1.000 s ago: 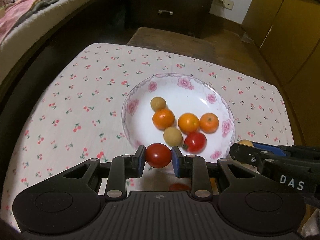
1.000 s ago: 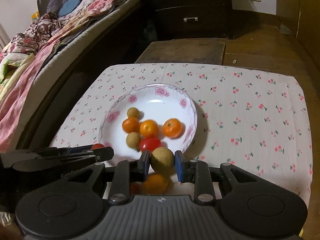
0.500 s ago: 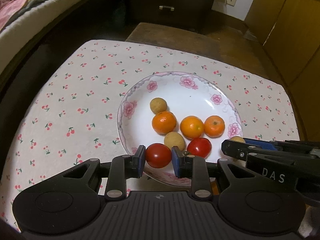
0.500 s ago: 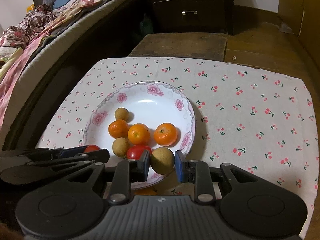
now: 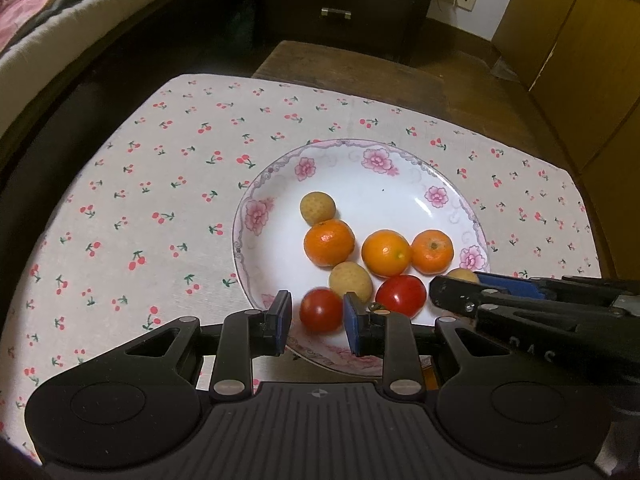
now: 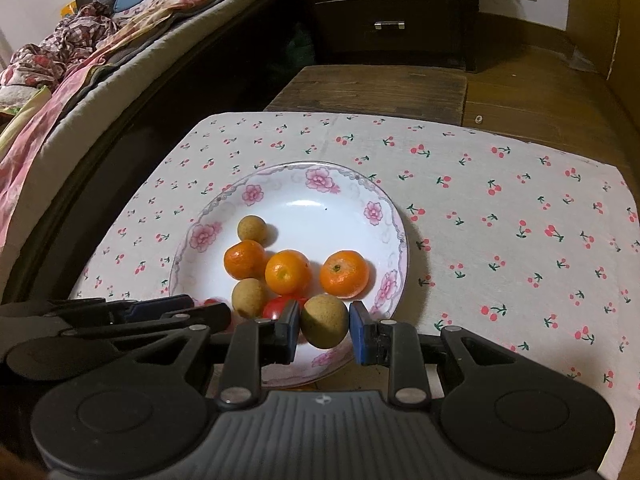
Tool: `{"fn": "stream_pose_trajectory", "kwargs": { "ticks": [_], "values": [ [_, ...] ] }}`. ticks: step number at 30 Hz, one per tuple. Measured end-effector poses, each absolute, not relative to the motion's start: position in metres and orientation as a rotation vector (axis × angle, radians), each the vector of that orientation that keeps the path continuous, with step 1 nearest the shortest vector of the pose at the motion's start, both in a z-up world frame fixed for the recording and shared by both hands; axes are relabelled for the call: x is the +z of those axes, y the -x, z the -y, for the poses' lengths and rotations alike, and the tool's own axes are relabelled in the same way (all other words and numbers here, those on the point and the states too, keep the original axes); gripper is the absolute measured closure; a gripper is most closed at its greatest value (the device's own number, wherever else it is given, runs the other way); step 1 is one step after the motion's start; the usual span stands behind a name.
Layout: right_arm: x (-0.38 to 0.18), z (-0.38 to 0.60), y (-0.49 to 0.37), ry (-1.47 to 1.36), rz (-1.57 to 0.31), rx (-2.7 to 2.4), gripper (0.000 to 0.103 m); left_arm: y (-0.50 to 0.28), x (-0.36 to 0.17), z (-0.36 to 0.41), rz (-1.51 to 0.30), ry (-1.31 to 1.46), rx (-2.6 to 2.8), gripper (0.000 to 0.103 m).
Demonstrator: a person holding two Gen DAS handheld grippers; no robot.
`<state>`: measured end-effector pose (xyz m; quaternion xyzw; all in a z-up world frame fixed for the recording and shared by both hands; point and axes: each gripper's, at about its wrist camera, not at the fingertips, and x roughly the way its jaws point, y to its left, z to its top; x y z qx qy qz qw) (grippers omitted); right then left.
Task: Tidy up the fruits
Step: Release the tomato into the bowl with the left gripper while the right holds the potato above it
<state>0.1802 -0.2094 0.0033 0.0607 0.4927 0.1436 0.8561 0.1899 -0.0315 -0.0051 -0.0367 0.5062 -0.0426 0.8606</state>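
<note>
A white plate with pink flowers (image 5: 440, 196) (image 6: 316, 208) holds three oranges (image 5: 329, 242), two tan round fruits (image 5: 317, 207) and a red tomato (image 5: 401, 294). My left gripper (image 5: 316, 318) is over the plate's near rim with its jaws parted; a second red tomato (image 5: 321, 311) sits between them with gaps on both sides. My right gripper (image 6: 325, 330) is over the near rim too, jaws parted, with a brownish round fruit (image 6: 324, 321) between them, a gap at its right side. Each gripper shows in the other's view (image 5: 520, 300) (image 6: 140, 316).
The plate sits on a cherry-print cloth (image 5: 160, 200) over a small table. A bed (image 6: 80, 60) lies to the left, a dark dresser (image 6: 392, 12) behind, a wooden bench (image 6: 380, 88) beyond the table's far edge.
Both grippers moved forward over the plate's near rim. Both pairs of jaws have opened and the tomato and the brownish fruit are released.
</note>
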Motion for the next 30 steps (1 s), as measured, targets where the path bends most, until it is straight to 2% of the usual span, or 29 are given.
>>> {"fn": "stream_pose_trajectory", "kwargs": {
  "ticks": [30],
  "values": [
    [0.009, 0.211, -0.178, -0.132, -0.999, 0.283, 0.073, -0.185, 0.005, 0.032, -1.035, 0.09, -0.106, 0.066]
  ]
}}
